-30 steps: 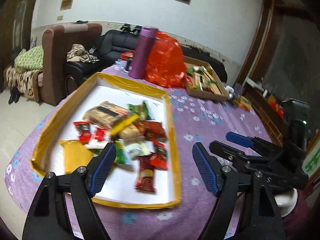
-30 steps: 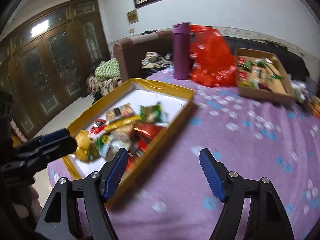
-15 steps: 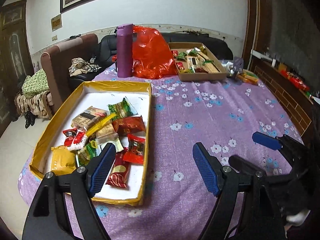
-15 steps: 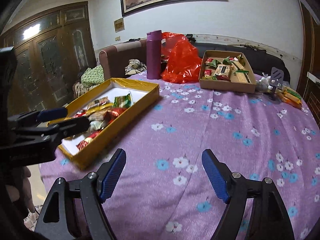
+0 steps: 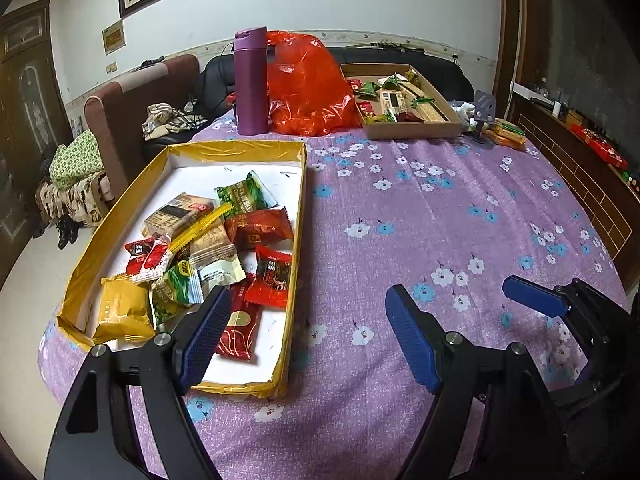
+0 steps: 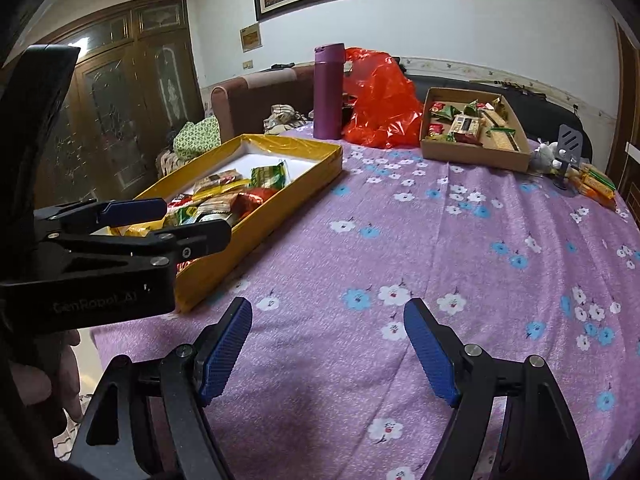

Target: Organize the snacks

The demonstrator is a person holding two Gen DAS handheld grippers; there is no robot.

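Note:
A yellow-rimmed tray [image 5: 298,200] lies on the left of the purple flowered cloth and holds several wrapped snacks [image 5: 256,228]; it also shows in the right wrist view [image 6: 296,192]. A brown cardboard box [image 5: 416,130] with more snacks stands at the far side, also in the right wrist view [image 6: 476,152]. My left gripper [image 5: 308,336] is open and empty above the tray's near right corner. My right gripper [image 6: 328,344] is open and empty over bare cloth to the right of the tray.
A purple flask [image 5: 250,80] and a red plastic bag [image 5: 312,88] stand behind the tray. Loose snack bars [image 6: 596,184] and a small grey stand [image 6: 566,152] lie at the far right. Sofas [image 5: 136,112] stand beyond the table edge.
Both grippers have pulled back and swung right, so the tray has shifted left in both views. Both stay open and empty.

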